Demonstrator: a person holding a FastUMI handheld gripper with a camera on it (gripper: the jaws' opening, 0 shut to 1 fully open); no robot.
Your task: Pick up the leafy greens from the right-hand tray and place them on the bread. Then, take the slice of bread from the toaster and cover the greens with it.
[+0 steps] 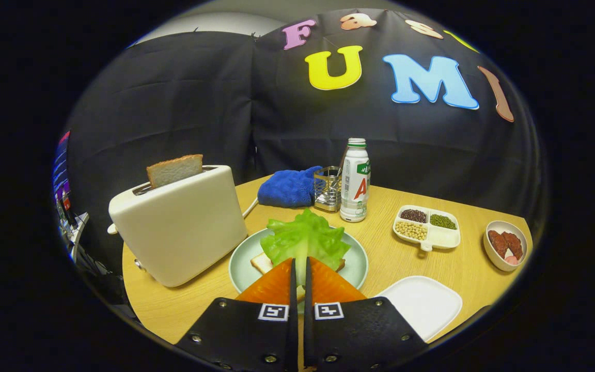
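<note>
— Green lettuce (305, 238) lying over bread (262, 263) on plate (239, 268), mid-tabletop; white tray (421, 305) at near right edge.
— Gripper (300, 268) pinched narrow on lettuce's near edge. Next: release, reach toaster (178, 227) slice (174, 170), left edge.

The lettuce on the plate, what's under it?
A slice of bread peeks out beneath the lettuce on the plate; its middle is covered. The nearly closed gripper pinches the leaf.

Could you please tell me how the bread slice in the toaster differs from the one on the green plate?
The toaster slice stands upright, poking out of the toaster; the plate slice lies flat on the plate. The toaster slice is uncovered; the plate slice is mostly hidden under the greens, with edges showing. The gripper, fingers nearly together and pinching the greens' stem, is over the plate slice and away from the toaster slice. Both have brown crust.
</note>
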